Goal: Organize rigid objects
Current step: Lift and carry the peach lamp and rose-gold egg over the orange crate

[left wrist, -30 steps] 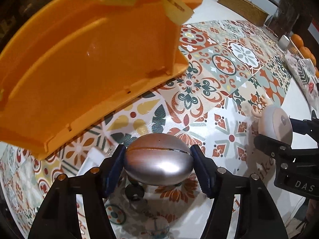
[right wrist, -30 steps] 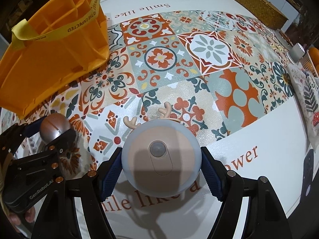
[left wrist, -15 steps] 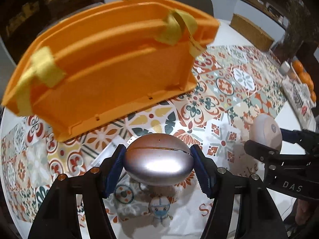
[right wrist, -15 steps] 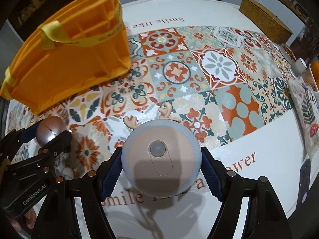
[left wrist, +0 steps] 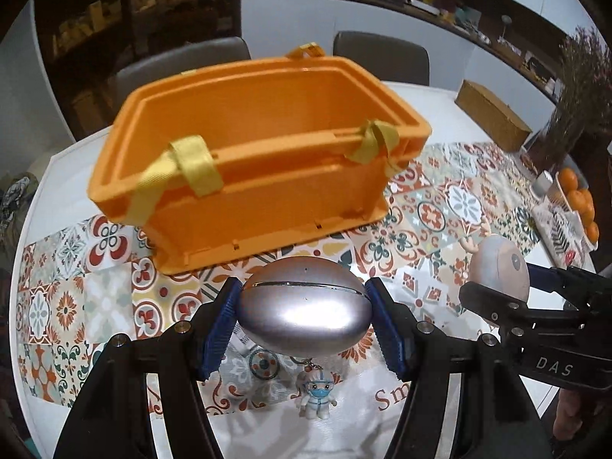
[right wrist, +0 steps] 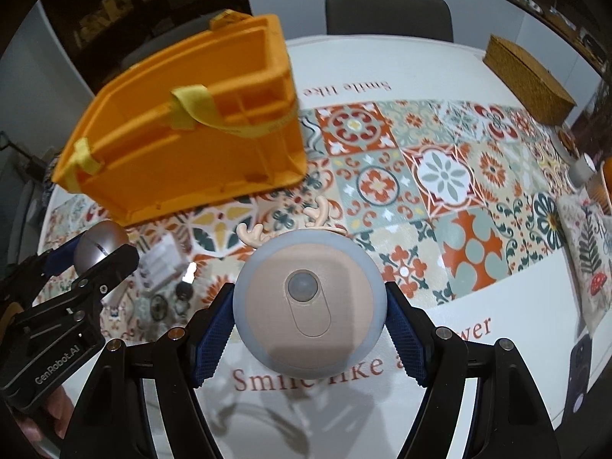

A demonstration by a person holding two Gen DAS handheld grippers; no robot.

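**Q:** Starting at the left, what is there?

**A:** An orange basket [left wrist: 244, 176] with yellow strap handles [left wrist: 197, 164] stands on a patterned tablecloth [left wrist: 432, 214], its open top facing the left wrist camera; the part of its inside that shows holds nothing. In the right wrist view it [right wrist: 179, 141] sits at the upper left.

**Q:** And in front of it?

**A:** The left gripper [left wrist: 304, 311] clamps a silver egg-shaped case [left wrist: 304, 311] lengthwise, one blue pad on each end, raised above the cloth. Below it on the table lie a small masked figurine [left wrist: 316, 397] and a round keyring charm [left wrist: 264, 363]. From the right wrist view that same gripper [right wrist: 97, 246] shows at the left edge, the silver case [right wrist: 97, 243] between its fingers.

**Q:** What is further right?

**A:** The right gripper [right wrist: 309, 315] grips a round grey and beige device with small antlers [right wrist: 309, 306], a pad pressed on either side of its body, lifted clear of the table. In the left wrist view it [left wrist: 497, 267] appears at the right, held in the black fingers [left wrist: 493, 304].

**Q:** Anything beyond?

**A:** A woven box [right wrist: 529, 80] rests at the far right of the white table [right wrist: 413, 69], well apart from the basket. Oranges [left wrist: 577, 199] sit at the right edge, and two chairs [left wrist: 378, 51] stand behind the table.
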